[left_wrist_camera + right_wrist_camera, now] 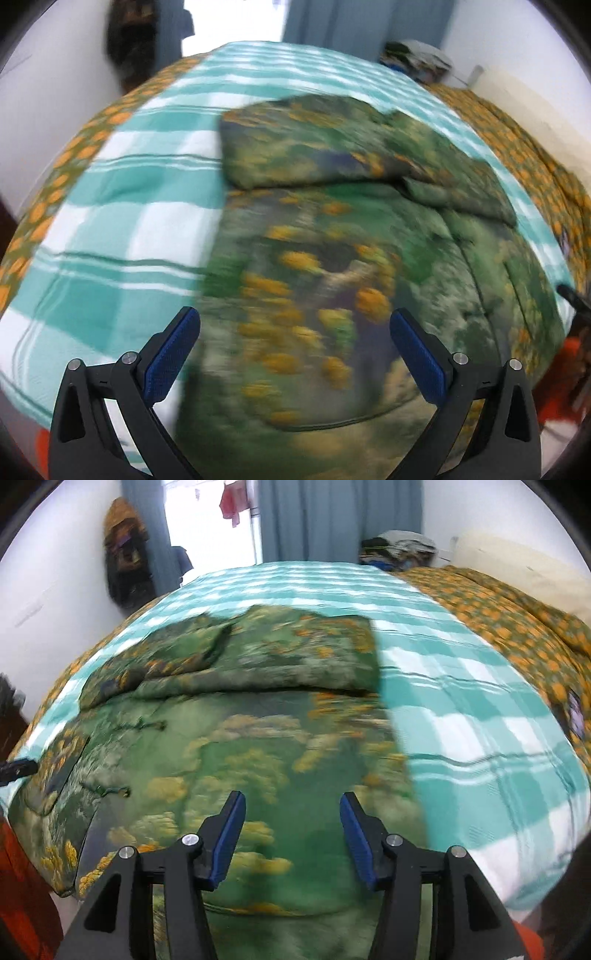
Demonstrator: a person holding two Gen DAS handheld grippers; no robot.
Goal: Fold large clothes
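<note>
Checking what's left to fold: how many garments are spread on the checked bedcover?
1: the green floral garment lies on the checked bedcover, far end already folded over. The pile beyond the bed is too blurred to count.

1. the bed (461,709) carries a checked blanket; its right side, seen from the right wrist, lies bare and open for a pass.
2. the green printed garment (229,760) covers the near middle, its folded-over far part forming a low ridge.
3. bare blanket also shows on the bed's left side (110,206) in the left wrist view.
4. a pile of clothes (399,550) sits near the far right corner.
5. curtains (332,520) and walls close in behind the far edge.
</note>
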